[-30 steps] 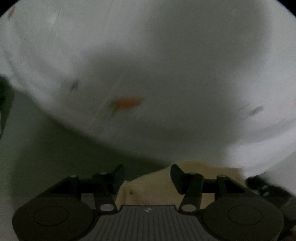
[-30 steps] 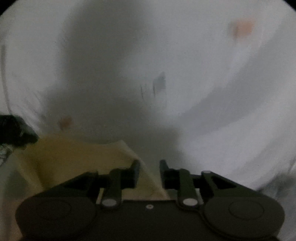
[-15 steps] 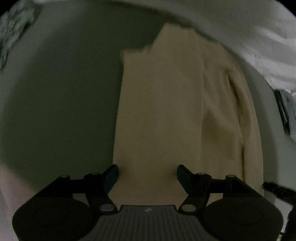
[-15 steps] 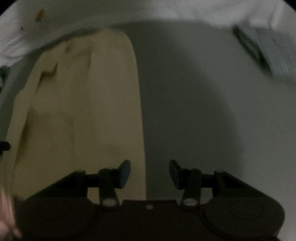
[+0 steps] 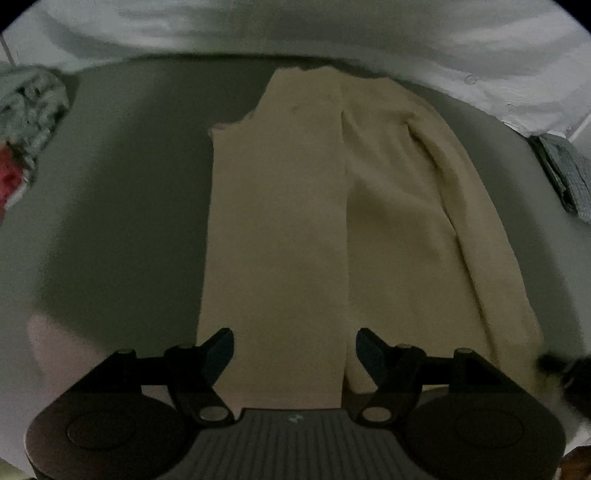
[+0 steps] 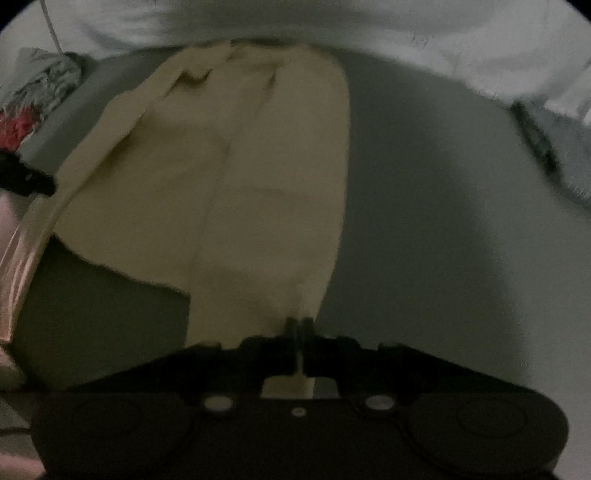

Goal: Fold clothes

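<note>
A beige garment (image 5: 295,221) lies folded lengthwise on a grey surface (image 5: 129,203), with a fold line down its middle. My left gripper (image 5: 294,347) is open, its fingers straddling the garment's near edge without holding it. In the right wrist view the same beige garment (image 6: 240,184) stretches away, and my right gripper (image 6: 299,325) is shut on its near right corner, which looks lifted a little. The other gripper's black tip (image 6: 26,177) shows at the left.
A white sheet or person's white shirt (image 5: 295,29) fills the far side. A patterned red and green cloth (image 5: 29,122) lies at the far left. A folded grey-blue cloth (image 5: 565,173) lies at the right. Bare grey surface (image 6: 443,221) is right of the garment.
Both views swung down from the white cloth to the garment. My right gripper went from open to shut on the garment's corner. My left gripper opened wider and stays over the near edge.
</note>
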Demonstrator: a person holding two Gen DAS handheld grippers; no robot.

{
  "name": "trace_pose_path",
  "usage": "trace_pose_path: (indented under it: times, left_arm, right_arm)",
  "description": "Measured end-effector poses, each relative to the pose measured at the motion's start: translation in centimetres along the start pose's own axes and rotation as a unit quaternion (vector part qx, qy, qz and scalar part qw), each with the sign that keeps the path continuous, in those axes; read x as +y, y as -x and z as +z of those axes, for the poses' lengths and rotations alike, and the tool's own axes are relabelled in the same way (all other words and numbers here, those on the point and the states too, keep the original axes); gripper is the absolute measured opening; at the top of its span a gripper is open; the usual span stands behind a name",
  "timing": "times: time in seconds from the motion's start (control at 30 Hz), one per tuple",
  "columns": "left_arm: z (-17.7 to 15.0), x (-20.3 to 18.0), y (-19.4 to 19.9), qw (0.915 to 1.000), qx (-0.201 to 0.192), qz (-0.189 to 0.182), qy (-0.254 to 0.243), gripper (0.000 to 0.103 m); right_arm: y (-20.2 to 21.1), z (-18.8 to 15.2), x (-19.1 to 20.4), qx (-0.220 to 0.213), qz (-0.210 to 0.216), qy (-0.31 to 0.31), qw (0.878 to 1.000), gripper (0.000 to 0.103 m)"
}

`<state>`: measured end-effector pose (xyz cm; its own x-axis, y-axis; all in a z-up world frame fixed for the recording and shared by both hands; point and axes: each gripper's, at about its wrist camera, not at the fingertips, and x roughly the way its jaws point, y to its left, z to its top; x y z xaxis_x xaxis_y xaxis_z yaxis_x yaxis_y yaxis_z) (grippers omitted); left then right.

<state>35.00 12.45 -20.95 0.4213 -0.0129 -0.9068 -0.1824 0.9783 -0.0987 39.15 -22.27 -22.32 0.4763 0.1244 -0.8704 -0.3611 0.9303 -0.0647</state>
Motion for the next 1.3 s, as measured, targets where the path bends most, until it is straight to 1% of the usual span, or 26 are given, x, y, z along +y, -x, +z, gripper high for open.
trace_pose_path:
  times: [0.07, 0.17, 0.23, 0.3, 0.33, 0.4, 0.47, 0.5, 0.53, 0.57, 0.6, 0.63, 0.7, 0.8, 0.83, 0.9, 0.93, 1.0, 1.03, 1.07, 1.1, 1.13, 1.17, 1.2, 1.27, 1.3]
  left_arm:
    - [-1.1, 0.2, 0.9, 1.0000, -0.005, 0.004, 0.004, 0.074]
    - [-2.9, 0.5, 1.2, 0.9999, 0.004, 0.011, 0.011, 0.076]
    - [-4.1, 0.9, 0.9, 0.9995, 0.014, 0.027, 0.009, 0.077]
    - [-5.1, 1.4, 0.4, 0.9987, 0.029, 0.041, 0.009, 0.077]
    - [-5.6, 1.6, 0.1, 0.9984, 0.035, 0.043, 0.012, 0.077]
    - [-6.9, 2.4, -0.6, 0.9974, 0.054, 0.043, 0.022, 0.077]
    - [-7.5, 2.7, -1.7, 0.9969, 0.057, 0.046, 0.030, 0.075]
    - [-7.7, 2.6, -1.8, 0.9972, 0.047, 0.051, 0.029, 0.069]
    - [-7.7, 2.4, -1.6, 0.9974, 0.035, 0.059, 0.022, 0.059]
    - [-7.7, 2.2, -1.3, 0.9981, 0.020, 0.057, 0.015, 0.025]
    - [-7.9, 2.0, -0.9, 0.9975, 0.015, 0.067, 0.015, 0.005]
    - [-7.6, 2.1, -0.7, 0.9964, 0.014, 0.082, 0.014, 0.005]
    - [-6.8, 2.9, 0.2, 0.9961, 0.001, 0.087, 0.018, 0.004]
    - [-3.9, 4.9, 3.5, 0.9908, -0.050, 0.125, 0.016, 0.004]
    - [-2.7, 5.9, 5.0, 0.9867, -0.075, 0.144, 0.011, 0.004]
    - [0.7, 8.8, 8.6, 0.9691, -0.148, 0.197, 0.020, 0.005]
    - [2.4, 10.5, 10.0, 0.9556, -0.181, 0.228, 0.042, 0.005]
    - [5.8, 14.1, 12.7, 0.9212, -0.244, 0.290, 0.088, 0.016]
    - [7.3, 16.0, 13.3, 0.9069, -0.253, 0.316, 0.118, 0.022]
    - [8.3, 17.2, 13.5, 0.9025, -0.244, 0.326, 0.142, 0.034]
    - [9.2, 18.5, 13.6, 0.8983, -0.235, 0.333, 0.165, 0.040]
    - [9.4, 19.1, 13.6, 0.9053, -0.231, 0.306, 0.184, 0.041]
    - [9.0, 19.1, 13.3, 0.9145, -0.230, 0.271, 0.193, 0.049]
    - [8.4, 18.7, 12.7, 0.9235, -0.225, 0.241, 0.197, 0.063]
    - [6.5, 16.4, 10.2, 0.9486, -0.195, 0.169, 0.183, 0.072]
    - [5.2, 14.2, 8.0, 0.9652, -0.167, 0.126, 0.156, 0.072]
  right_arm:
    - [1.5, 1.1, -2.6, -0.031, -0.041, -0.005, 0.999, 0.002]
    - [3.4, 2.9, -8.5, -0.060, -0.135, -0.036, 0.988, 0.002]
    - [3.5, 4.0, -12.0, -0.046, -0.209, -0.056, 0.975, 0.004]
    - [3.2, 4.3, -13.3, -0.026, -0.282, -0.047, 0.958, 0.012]
    - [4.2, 3.6, -13.4, -0.030, -0.290, -0.042, 0.956, 0.013]
    - [5.4, 2.4, -12.1, -0.047, -0.260, -0.051, 0.963, 0.039]
    - [5.3, 1.1, -9.4, -0.052, -0.210, -0.060, 0.975, 0.041]
    - [5.1, 0.4, -7.9, -0.051, -0.186, -0.059, 0.979, 0.041]
    - [4.7, -0.4, -6.1, -0.048, -0.168, -0.050, 0.983, 0.041]
    - [4.4, -1.1, -4.6, -0.046, -0.160, -0.039, 0.985, 0.040]
    - [4.0, -1.8, -2.7, -0.041, -0.153, -0.025, 0.987, 0.040]
    - [3.7, -2.3, -1.1, -0.038, -0.146, -0.013, 0.989, 0.040]
    - [3.5, -3.0, 1.2, -0.036, -0.131, 0.000, 0.991, 0.040]
    - [4.2, -3.4, 2.5, -0.044, -0.118, 0.004, 0.992, 0.040]
    - [4.6, -3.5, 2.7, -0.047, -0.116, 0.007, 0.992, 0.040]
    - [5.3, -3.6, 2.9, -0.054, -0.125, 0.011, 0.991, 0.040]
    - [5.5, -3.5, 2.7, -0.057, -0.126, 0.007, 0.990, 0.040]
    - [6.0, -3.4, 2.5, -0.061, -0.124, -0.007, 0.990, 0.040]
    - [6.1, -3.3, 2.6, -0.063, -0.120, -0.016, 0.991, 0.040]
    - [6.2, -3.1, 2.7, -0.063, -0.115, -0.025, 0.991, 0.040]
    - [6.1, -2.8, 2.9, -0.064, -0.108, -0.032, 0.992, 0.041]
    - [5.7, -2.4, 3.1, -0.065, -0.101, -0.037, 0.992, 0.041]
    - [5.5, -2.1, 3.4, -0.067, -0.093, -0.042, 0.993, 0.042]
    - [5.5, -1.9, 3.7, -0.070, -0.083, -0.046, 0.993, 0.043]
    - [5.3, -1.8, 4.2, -0.073, -0.062, -0.061, 0.994, 0.045]
    - [5.1, -1.7, 4.4, -0.074, -0.050, -0.071, 0.994, 0.046]
